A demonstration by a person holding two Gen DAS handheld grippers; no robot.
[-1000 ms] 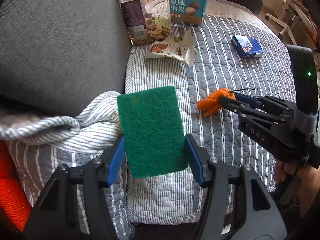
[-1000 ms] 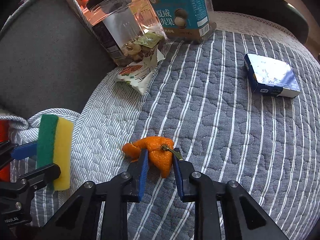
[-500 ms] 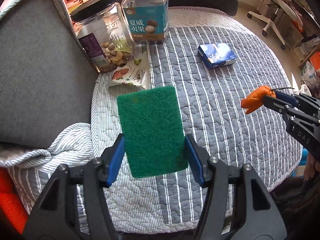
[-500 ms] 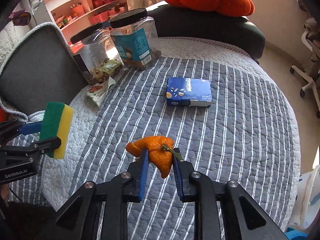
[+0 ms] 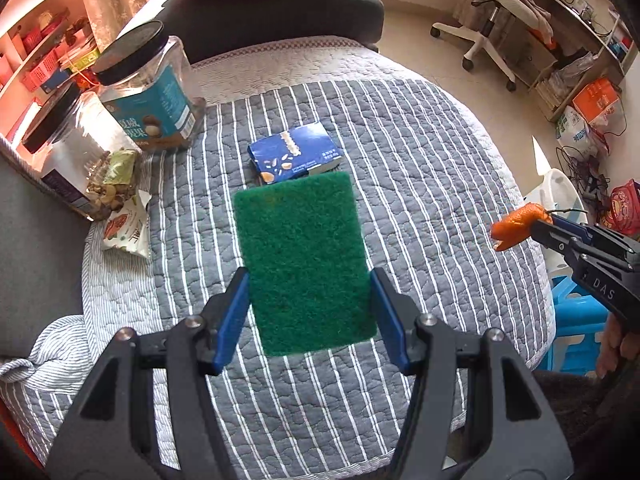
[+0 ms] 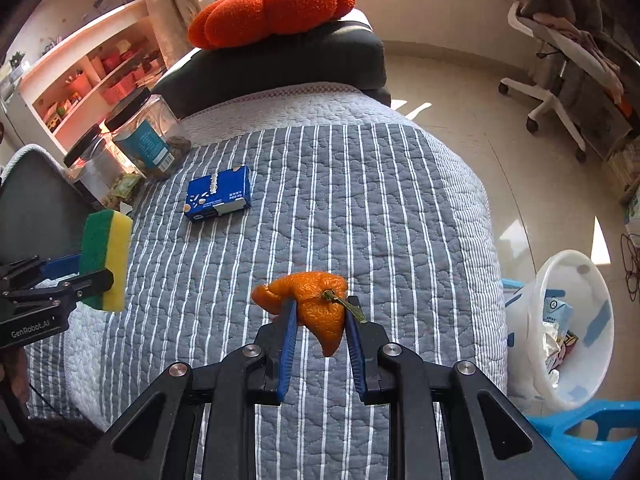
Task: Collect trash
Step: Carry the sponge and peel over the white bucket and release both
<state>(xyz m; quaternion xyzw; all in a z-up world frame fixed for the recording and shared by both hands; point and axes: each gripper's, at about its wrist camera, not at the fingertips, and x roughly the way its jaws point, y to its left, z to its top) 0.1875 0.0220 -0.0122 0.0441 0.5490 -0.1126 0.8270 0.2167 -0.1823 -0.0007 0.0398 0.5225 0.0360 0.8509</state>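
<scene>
My right gripper (image 6: 320, 316) is shut on a piece of orange peel (image 6: 316, 312) with a short stem, held in the air over the striped quilt (image 6: 360, 200). In the left wrist view the same peel (image 5: 518, 224) hangs past the quilt's right edge. My left gripper (image 5: 308, 300) is shut on a green and yellow sponge (image 5: 300, 260), its green face up; the sponge (image 6: 106, 256) also shows at the left of the right wrist view. A blue carton (image 5: 294, 156) lies flat mid-quilt. A white bin (image 6: 568, 336) with trash inside stands on a blue stool at the right.
Two black-lidded snack jars (image 5: 148, 92) and a torn snack wrapper (image 5: 128, 228) sit at the quilt's left. A grey cushion (image 5: 32, 248) lies left, an orange pumpkin cushion (image 6: 272, 12) on a dark seat at the back. An office chair (image 6: 560, 60) stands on the floor to the right.
Both grippers have lifted and pulled back from the quilt. The right one carried the peel rightward toward the quilt's edge, bringing the white bin into view. The sponge stays gripped.
</scene>
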